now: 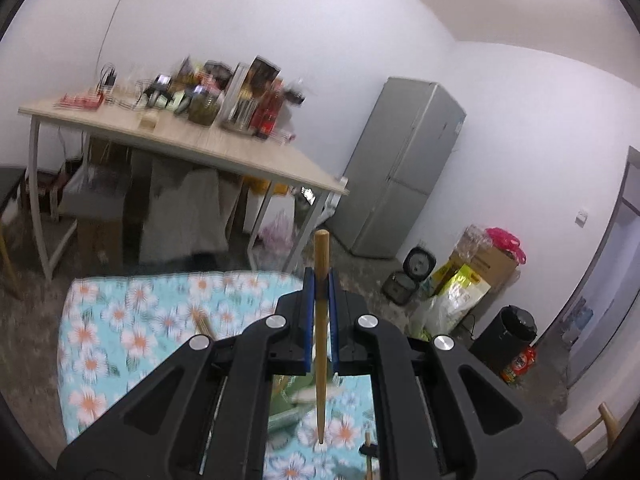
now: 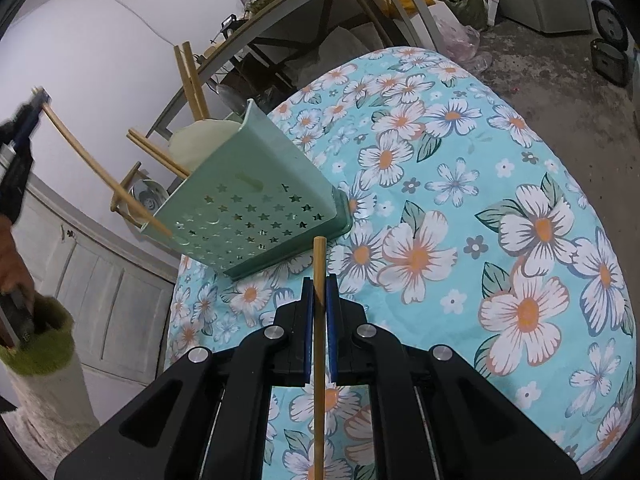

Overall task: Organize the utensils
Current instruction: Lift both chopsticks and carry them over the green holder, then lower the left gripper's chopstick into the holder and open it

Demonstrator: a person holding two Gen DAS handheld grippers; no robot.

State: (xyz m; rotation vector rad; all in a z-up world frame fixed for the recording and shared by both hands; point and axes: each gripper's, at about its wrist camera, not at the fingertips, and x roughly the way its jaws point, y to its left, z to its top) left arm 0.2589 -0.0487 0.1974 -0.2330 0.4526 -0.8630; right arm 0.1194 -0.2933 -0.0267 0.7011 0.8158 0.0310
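Both fingers (image 1: 334,320) pinched on 1 chopstick (image 1: 321,320) each.

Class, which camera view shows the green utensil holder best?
The right wrist view: the green utensil holder appears whole, star holes and chopsticks visible. The left wrist view shows only blurred greenish bits behind its claw, too unclear to identify.

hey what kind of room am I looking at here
Most likely a home kitchen or dining area that doubles as storage. A tall grey fridge stands against the wall, a rice cooker sits on the floor, and a wooden table is crowded with jars and bottles.
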